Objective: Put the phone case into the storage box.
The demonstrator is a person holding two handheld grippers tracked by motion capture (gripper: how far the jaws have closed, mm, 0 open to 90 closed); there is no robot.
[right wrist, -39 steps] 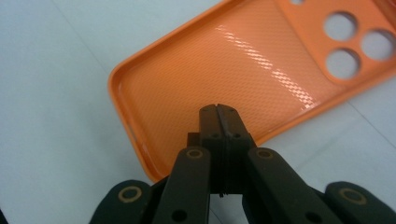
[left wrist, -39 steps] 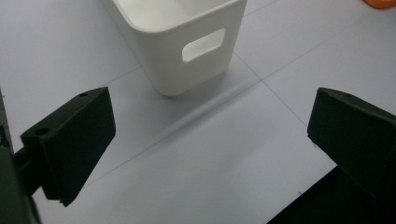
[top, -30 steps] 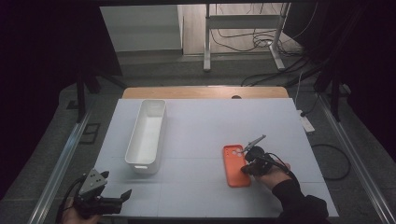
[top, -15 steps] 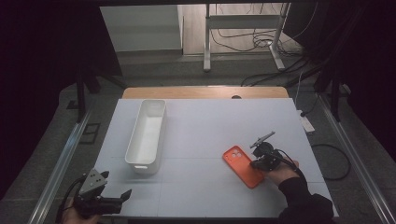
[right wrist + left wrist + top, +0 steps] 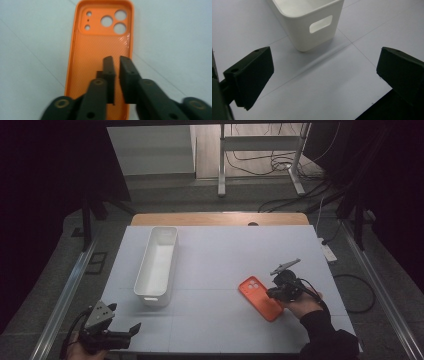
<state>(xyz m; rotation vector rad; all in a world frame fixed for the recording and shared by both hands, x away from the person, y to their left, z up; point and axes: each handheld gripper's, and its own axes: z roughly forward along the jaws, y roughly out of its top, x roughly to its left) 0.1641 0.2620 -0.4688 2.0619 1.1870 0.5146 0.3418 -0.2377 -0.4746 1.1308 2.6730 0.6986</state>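
An orange phone case [image 5: 260,297] lies inside-up and slanted on the white table [image 5: 215,255], right of centre. My right gripper [image 5: 271,293] reaches over its right edge from a hand at the lower right. In the right gripper view the case [image 5: 100,45] runs away from me with its camera holes at the far end. The right gripper [image 5: 117,58] hovers low over its near half. Its jaws have just been opening and stand a narrow slit apart, with nothing pinched between them. My left gripper [image 5: 125,320] rests open at the table's front left corner, jaws wide [image 5: 324,60].
A long white bin [image 5: 152,297] stands left of centre, and its near end wall with a handle slot [image 5: 317,32] faces the left gripper. The table's dark front edge [image 5: 382,110] is close by. Beyond the table stand desk legs and floor cables [image 5: 280,165].
The orange case has turned from nearly straight to slanted, its near end swinging right. The right hand and gripper shifted slightly right with it. The left gripper has stayed put.
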